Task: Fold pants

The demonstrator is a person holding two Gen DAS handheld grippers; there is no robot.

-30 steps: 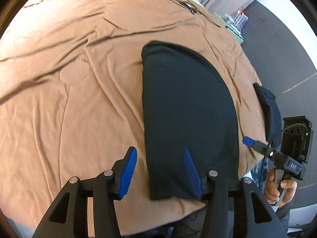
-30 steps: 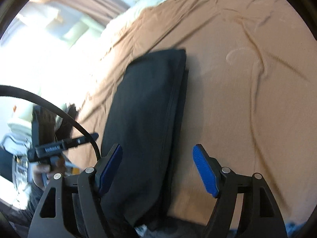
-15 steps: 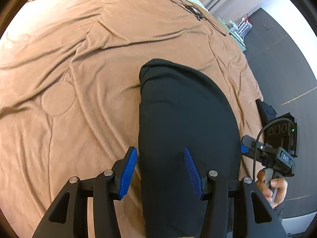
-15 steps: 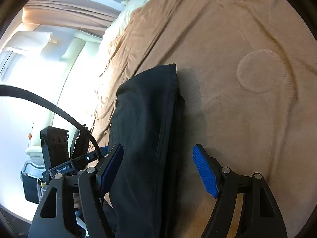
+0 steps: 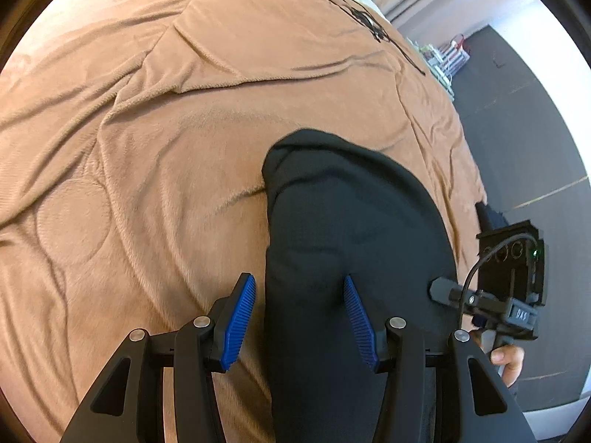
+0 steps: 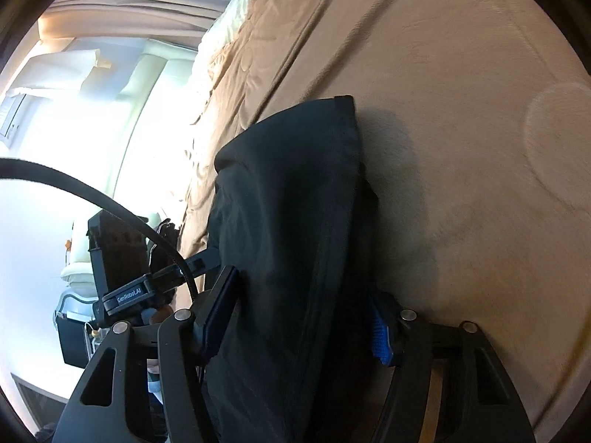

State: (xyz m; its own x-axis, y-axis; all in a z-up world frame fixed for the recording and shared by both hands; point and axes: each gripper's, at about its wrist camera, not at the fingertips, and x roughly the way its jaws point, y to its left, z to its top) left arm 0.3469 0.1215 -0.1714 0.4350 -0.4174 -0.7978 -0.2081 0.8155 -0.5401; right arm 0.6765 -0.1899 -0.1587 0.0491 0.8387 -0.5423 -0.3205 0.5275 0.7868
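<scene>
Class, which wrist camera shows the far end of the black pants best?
The left wrist view: the pants show their rounded far end against the brown blanket. In the right wrist view the pants are shadowed, showing mainly one seamed edge.

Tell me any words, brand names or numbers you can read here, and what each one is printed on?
"GenRoboLAI" (last letters uncertain): white lettering on the black body of the left tool, seen from the right wrist camera.
"DAS": faint raised letters, a doubtful reading, on the body of the right tool, seen from the left wrist camera.
No readable text on the black pants or the brown blanket.

Both wrist views look down close along the black pants (image 5: 351, 243), seemingly from opposite edges.
</scene>
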